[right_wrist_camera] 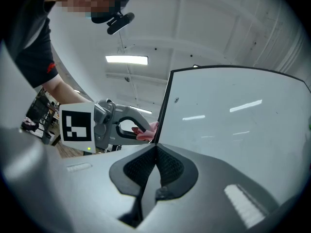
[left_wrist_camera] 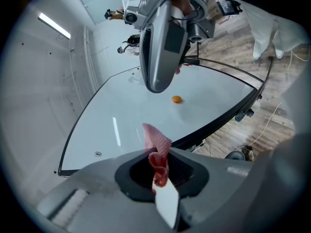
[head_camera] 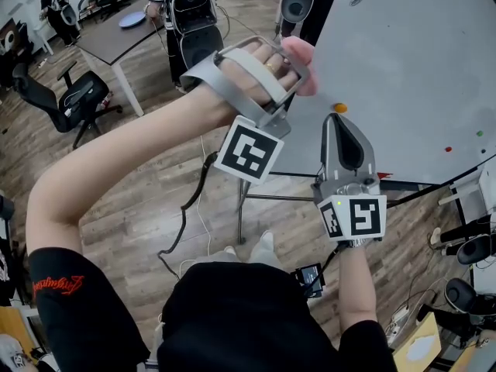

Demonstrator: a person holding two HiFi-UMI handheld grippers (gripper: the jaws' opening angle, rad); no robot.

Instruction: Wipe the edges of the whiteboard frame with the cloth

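The whiteboard (head_camera: 411,76) fills the right of the head view, with a thin black frame (head_camera: 288,130) down its left side. My left gripper (head_camera: 293,70) is shut on a pink cloth (head_camera: 301,59), which touches that left frame edge. The cloth (left_wrist_camera: 158,152) sticks up from between the shut jaws in the left gripper view, and the frame (left_wrist_camera: 214,126) runs just beyond it. My right gripper (head_camera: 335,119) is shut with nothing in it and hovers over the board near the lower left corner. In the right gripper view the frame (right_wrist_camera: 164,106) lines up with the jaw seam.
An orange magnet (head_camera: 339,108) sits on the board beside the right gripper's tip; red (head_camera: 448,149) and green (head_camera: 480,133) dots lie further right. The board's metal stand (head_camera: 240,208) and a cable cross the wooden floor. A table (head_camera: 116,37) and an office chair (head_camera: 77,99) stand at left.
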